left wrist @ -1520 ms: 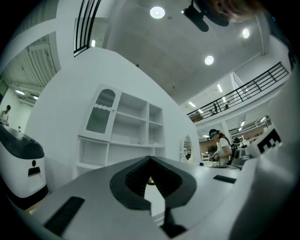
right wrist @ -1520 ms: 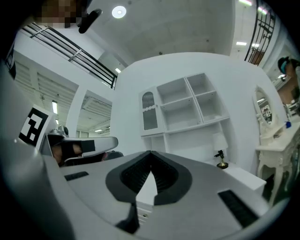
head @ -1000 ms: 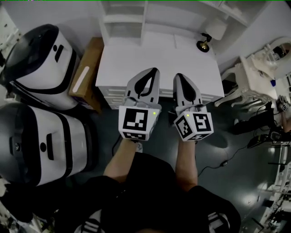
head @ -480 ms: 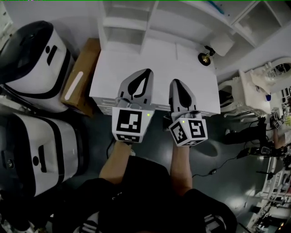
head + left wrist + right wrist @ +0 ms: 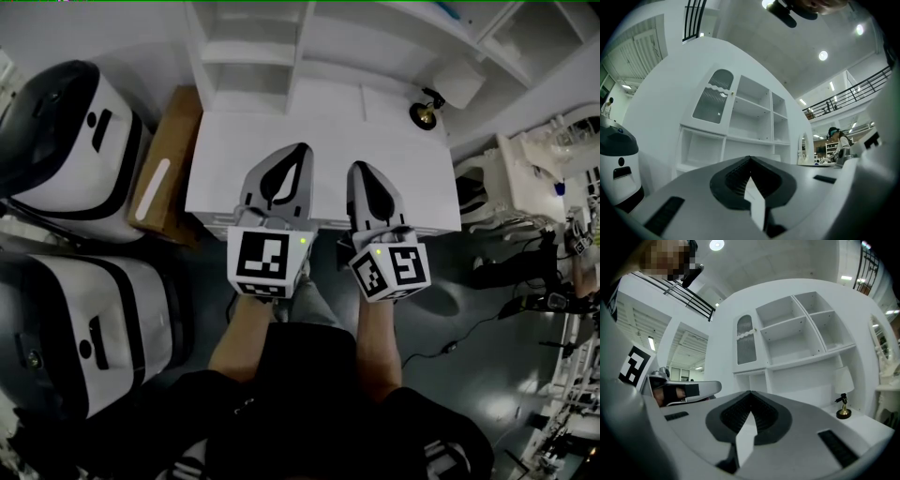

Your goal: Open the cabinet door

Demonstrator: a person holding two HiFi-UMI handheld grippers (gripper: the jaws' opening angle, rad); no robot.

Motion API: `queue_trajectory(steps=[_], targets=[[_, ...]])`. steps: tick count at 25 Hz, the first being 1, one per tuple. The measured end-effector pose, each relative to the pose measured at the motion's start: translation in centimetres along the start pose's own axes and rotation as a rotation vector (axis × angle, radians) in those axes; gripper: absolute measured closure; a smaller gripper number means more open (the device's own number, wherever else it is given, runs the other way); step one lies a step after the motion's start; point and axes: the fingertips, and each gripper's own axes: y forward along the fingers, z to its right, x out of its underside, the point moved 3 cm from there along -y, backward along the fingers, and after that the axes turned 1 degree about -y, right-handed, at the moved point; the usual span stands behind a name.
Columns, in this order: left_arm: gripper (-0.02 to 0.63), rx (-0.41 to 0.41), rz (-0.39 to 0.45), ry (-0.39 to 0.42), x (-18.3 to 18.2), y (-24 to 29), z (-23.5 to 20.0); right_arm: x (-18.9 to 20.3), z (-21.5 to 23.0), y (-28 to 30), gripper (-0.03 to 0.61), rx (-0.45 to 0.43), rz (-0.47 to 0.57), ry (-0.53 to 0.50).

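The white cabinet [image 5: 323, 141] has a flat top with open shelves behind it. Its arched glass door [image 5: 712, 96] is closed at the upper left of the shelving, and it also shows in the right gripper view as the door [image 5: 746, 339]. My left gripper [image 5: 302, 148] and right gripper [image 5: 357, 167] are side by side above the cabinet top, pointing level at the shelves. Both stand well short of the door. The left gripper [image 5: 750, 158] has its jaws together with nothing between them. The right gripper [image 5: 751, 392] is likewise shut and empty.
A small lamp [image 5: 424, 108] with a white shade stands at the back right of the cabinet top. Two large white-and-black machines [image 5: 66, 141] [image 5: 94, 319] and a cardboard box [image 5: 164, 169] flank the left. At the right there is a white chair [image 5: 525, 169], with cables on the dark floor.
Both grippers have advanced together toward the cabinet, and now reach farther over its top. Both stayed shut.
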Motion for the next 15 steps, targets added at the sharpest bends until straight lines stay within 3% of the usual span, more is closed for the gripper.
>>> queue_trajectory(steps=[15], targets=[[0.603, -0.165, 0.005, 0.079, -1.6, 2.4, -4.6, -0.3, -1.3, 8.4, 0.560, -0.228, 0.062, 0.086]])
